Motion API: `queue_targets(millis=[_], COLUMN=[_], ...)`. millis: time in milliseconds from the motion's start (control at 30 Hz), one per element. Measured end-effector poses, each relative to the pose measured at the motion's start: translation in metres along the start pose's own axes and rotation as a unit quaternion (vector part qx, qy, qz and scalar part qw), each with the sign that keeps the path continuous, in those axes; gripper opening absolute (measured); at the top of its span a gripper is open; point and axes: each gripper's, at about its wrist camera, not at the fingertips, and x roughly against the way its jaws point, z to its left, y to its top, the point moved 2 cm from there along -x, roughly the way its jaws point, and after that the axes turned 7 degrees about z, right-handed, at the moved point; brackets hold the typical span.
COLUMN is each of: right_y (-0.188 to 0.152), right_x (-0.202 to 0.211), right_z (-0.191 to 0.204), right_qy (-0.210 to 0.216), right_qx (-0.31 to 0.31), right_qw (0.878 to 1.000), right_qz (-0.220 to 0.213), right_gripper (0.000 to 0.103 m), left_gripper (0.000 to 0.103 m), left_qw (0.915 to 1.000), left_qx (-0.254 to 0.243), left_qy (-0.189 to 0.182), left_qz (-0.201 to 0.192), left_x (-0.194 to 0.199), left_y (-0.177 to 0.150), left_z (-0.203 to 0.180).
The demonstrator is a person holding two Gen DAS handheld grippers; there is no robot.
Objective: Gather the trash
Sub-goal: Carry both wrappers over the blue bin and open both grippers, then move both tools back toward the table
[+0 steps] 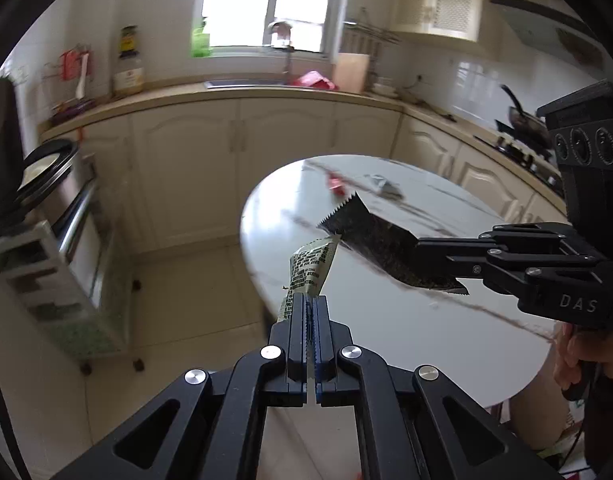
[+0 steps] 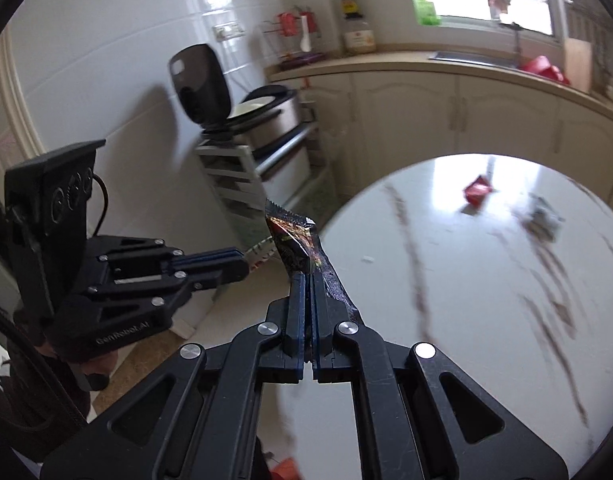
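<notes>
Left wrist view: left tool (image 1: 308,300) pinches a pale sachet (image 1: 311,268); right tool (image 1: 416,254) clamps a dark wrapper (image 1: 370,236) over the bench (image 1: 426,340) edge. Thin corner grips could slip, dropping either onto the floor.

Showing two grippers, left (image 1: 310,300) and right (image 2: 308,278), two held wrappers, pale (image 1: 308,268) and dark (image 2: 294,246), two scraps on table: red (image 2: 479,191), grey (image 2: 544,216).

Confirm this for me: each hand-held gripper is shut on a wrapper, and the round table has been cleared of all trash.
Not quite. The left hand-held gripper is shut on a pale printed wrapper and the right hand-held gripper on a dark wrapper, but the round table is not cleared: the right wrist view shows a red wrapper and a grey wrapper lying on it.
</notes>
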Motion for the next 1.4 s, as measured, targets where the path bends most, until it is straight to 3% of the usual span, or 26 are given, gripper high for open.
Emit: queue_targets(millis=[100, 300, 533, 700, 867, 967, 1067, 1133, 1200, 1267, 1400], right_y=[0.013, 0.024, 0.016, 0.003, -0.005, -0.003, 0.0, 0.006, 0.014, 0.022, 0.036], right_x=[-0.038, -0.12, -0.195, -0.239, -0.276, -0.284, -0.275, -0.262, -0.247, -0.224, -0.164], right_z=[0.028, 0.065, 0.068, 0.068, 0.056, 0.055, 0.059, 0.065, 0.07, 0.075, 0.079], right_qy=[0.025, 0.04, 0.053, 0.044, 0.038, 0.04, 0.039, 0.034, 0.032, 0.022, 0.028], right_qx=[-0.003, -0.019, -0.056, -0.061, -0.073, -0.076, -0.074, -0.068, -0.068, -0.068, -0.069], right_qw=[1.0, 0.998, 0.994, 0.992, 0.989, 0.988, 0.989, 0.991, 0.993, 0.995, 0.997], right_qz=[0.005, 0.039, 0.073, 0.103, 0.126, 0.126, 0.12, 0.109, 0.096, 0.076, 0.029], right_gripper=[0.003, 0.003, 0.003, 0.003, 0.004, 0.009, 0.021, 0.028, 0.054, 0.072, 0.093], left_gripper=[0.0, 0.0, 0.0, 0.002, 0.004, 0.004, 0.019, 0.046, 0.049, 0.054, 0.069], left_qw=[0.9995, 0.9967, 0.9896, 0.9803, 0.9714, 0.9693, 0.968, 0.9674, 0.9693, 0.9707, 0.9751], left_qx=[0.029, 0.073, 0.107, 0.137, 0.167, 0.176, 0.187, 0.191, 0.189, 0.19, 0.177], left_qy=[0.013, -0.001, 0.008, 0.037, 0.061, 0.073, 0.084, 0.095, 0.107, 0.116, 0.128], left_qz=[0.006, 0.035, 0.096, 0.137, 0.157, 0.155, 0.146, 0.137, 0.116, 0.09, 0.041], left_x=[0.007, -0.013, -0.062, -0.084, -0.082, -0.082, -0.069, -0.058, -0.039, -0.014, 0.038], left_y=[-0.02, -0.05, -0.082, -0.1, -0.12, -0.115, -0.11, -0.107, -0.099, -0.092, -0.078], left_z=[0.038, 0.098, 0.143, 0.17, 0.187, 0.183, 0.177, 0.171, 0.16, 0.146, 0.111])
